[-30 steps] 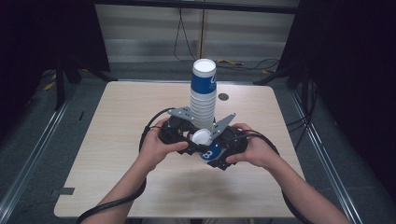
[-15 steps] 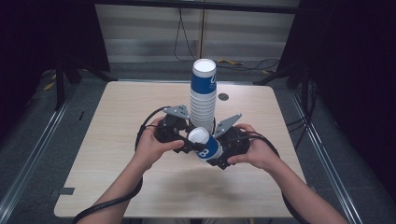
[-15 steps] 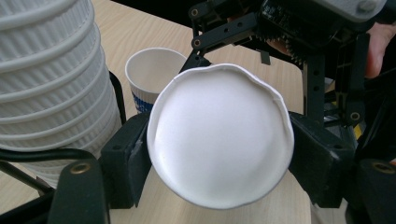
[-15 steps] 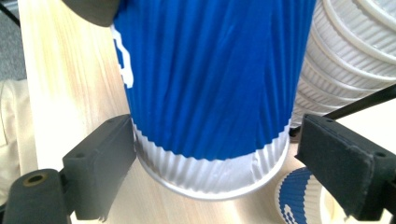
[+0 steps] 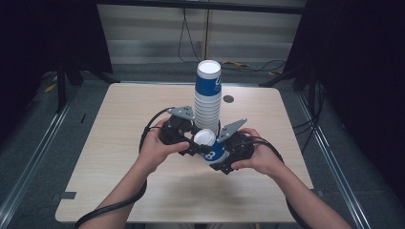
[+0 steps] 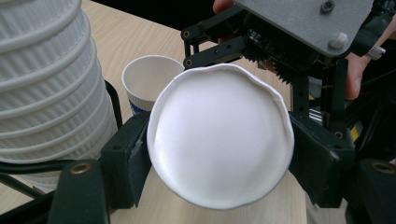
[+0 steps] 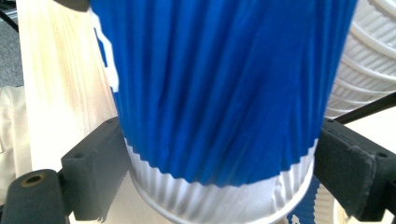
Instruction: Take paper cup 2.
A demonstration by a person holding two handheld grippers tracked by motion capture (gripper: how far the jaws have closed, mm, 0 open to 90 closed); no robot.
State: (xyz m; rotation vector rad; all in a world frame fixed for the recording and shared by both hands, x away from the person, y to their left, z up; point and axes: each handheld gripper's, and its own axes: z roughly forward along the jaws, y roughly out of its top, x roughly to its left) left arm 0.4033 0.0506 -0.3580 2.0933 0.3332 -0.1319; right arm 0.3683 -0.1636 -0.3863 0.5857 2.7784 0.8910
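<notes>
One blue-and-white ribbed paper cup [image 5: 210, 146] is held tilted just above the light wooden table [image 5: 119, 162], right in front of the tall stack of matching paper cups [image 5: 207, 102]. Left gripper [image 5: 193, 144] is clamped across its white end, edge already buckled. Right gripper [image 5: 221, 155] jaws have just been opening and now flank the blue wall, apparently released. Light, thin, crushes easily, so grip low on the ribbed wall with gentle squeeze, not the rim
</notes>
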